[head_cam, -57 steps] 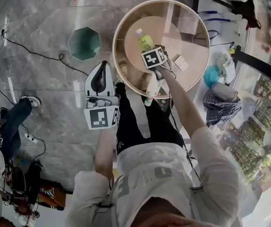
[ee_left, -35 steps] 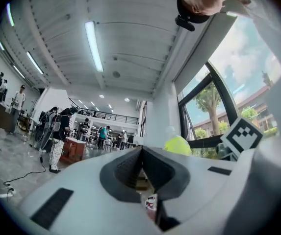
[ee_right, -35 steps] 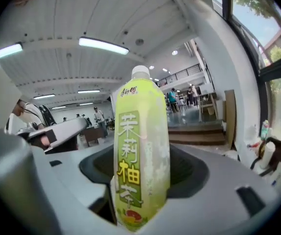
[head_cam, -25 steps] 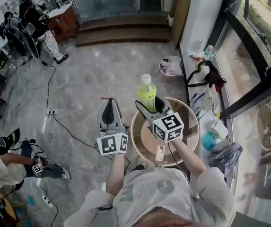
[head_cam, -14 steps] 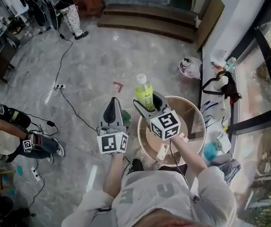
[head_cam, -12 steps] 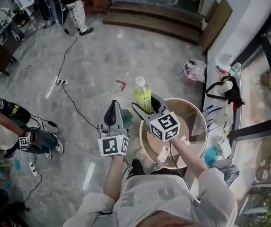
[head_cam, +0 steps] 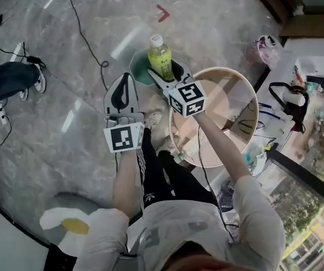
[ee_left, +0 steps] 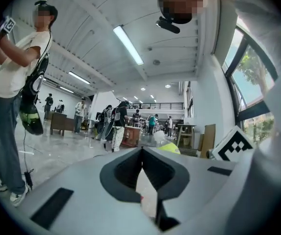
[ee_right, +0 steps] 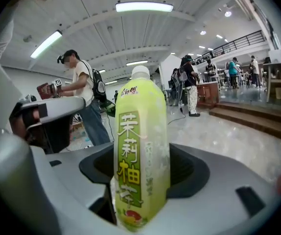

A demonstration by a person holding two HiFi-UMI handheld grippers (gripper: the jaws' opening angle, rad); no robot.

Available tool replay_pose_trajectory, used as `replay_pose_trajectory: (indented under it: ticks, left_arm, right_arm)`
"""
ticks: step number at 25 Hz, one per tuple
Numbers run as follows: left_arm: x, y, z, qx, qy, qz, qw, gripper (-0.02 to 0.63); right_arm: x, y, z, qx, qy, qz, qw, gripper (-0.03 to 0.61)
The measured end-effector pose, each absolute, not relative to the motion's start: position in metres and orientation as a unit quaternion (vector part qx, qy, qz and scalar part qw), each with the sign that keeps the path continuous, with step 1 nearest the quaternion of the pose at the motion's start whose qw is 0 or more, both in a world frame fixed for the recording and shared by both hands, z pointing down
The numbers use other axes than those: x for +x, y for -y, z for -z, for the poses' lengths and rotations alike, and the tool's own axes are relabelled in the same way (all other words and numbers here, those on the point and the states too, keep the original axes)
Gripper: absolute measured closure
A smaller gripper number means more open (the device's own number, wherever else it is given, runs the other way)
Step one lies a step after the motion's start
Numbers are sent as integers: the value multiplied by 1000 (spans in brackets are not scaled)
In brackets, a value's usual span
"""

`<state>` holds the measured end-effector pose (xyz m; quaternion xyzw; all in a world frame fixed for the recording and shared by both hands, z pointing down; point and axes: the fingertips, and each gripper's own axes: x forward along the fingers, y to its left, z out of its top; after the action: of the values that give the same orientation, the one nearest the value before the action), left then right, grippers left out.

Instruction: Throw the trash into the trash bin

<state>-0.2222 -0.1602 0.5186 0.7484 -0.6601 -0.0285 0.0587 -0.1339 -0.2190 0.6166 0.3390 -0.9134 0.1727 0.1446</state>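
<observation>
A green tea bottle (head_cam: 159, 55) with a white cap stands upright between the jaws of my right gripper (head_cam: 165, 71), which is shut on it. In the right gripper view the bottle (ee_right: 141, 155) fills the middle, gripped low on its body. Directly beneath it on the floor is the teal trash bin (head_cam: 138, 70), partly hidden by the bottle and gripper. My left gripper (head_cam: 121, 88) hovers just left of the bin, shut with nothing in it. The left gripper view shows the bottle (ee_left: 172, 148) just past its closed tips.
A round wooden table (head_cam: 247, 110) stands right of the bin. Cables (head_cam: 88, 33) trail across the grey stone floor. Someone's legs and shoes (head_cam: 14, 79) are at the left. A white counter (head_cam: 311, 61) with bags runs along the right.
The head view has tipped down and closer. My right gripper has carried the bottle off the table side to above the teal bin. The left gripper stays beside it.
</observation>
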Motion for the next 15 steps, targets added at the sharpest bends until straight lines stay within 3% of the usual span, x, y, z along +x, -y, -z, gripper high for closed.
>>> replay_pose_trajectory:
  ticks: [6, 15]
  left_arm:
    - [-257, 142, -625, 711, 694, 2, 113, 601]
    - [-258, 139, -670, 709, 693, -4, 130, 601]
  right_arm:
    - [-154, 239, -758, 355, 894, -203, 183, 290]
    - [-166, 238, -837, 346, 890, -173, 243, 290]
